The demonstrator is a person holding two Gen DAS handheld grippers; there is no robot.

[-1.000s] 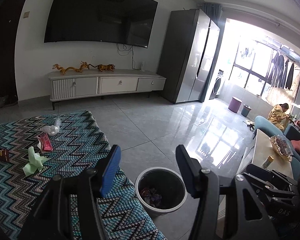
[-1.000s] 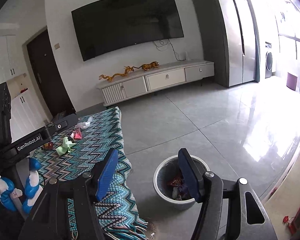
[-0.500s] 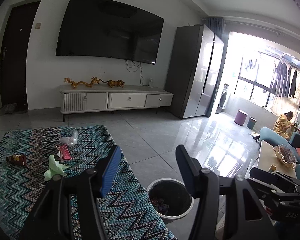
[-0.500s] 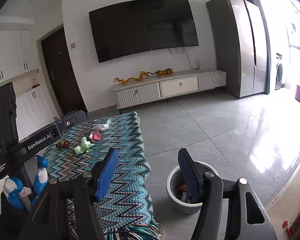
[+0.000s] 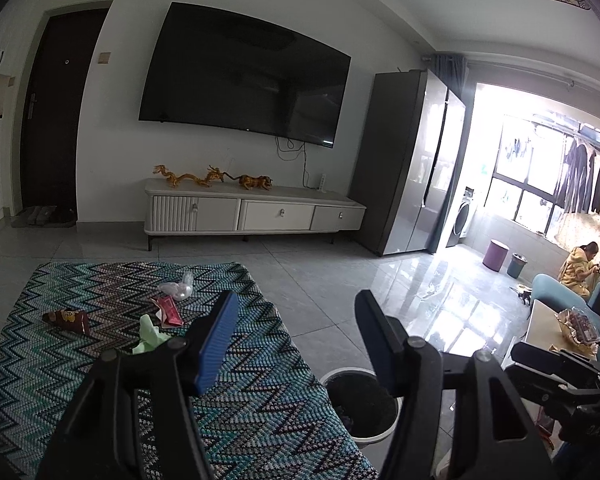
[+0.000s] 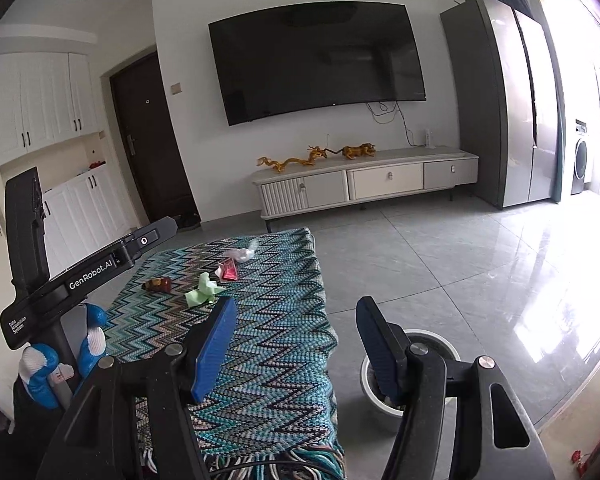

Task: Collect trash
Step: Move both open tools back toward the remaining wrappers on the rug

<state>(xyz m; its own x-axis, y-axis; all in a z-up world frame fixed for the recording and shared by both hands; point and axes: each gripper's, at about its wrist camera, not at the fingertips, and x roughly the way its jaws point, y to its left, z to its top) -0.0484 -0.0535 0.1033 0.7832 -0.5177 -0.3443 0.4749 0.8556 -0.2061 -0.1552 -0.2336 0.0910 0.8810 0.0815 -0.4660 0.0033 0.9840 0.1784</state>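
Red wrapper (image 5: 168,311) lies lengthwise, pointing toward TV (image 5: 244,76).

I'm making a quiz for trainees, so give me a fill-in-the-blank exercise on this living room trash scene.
1. The trash lies on a zigzag-patterned ____.
2. The crumpled tissue nearest the grippers is ____ in colour.
3. The white trash bin stands on the floor to the ____ of the rug in both views.
4. Both the left gripper and right gripper hold ____.

Answers: rug; green; right; nothing
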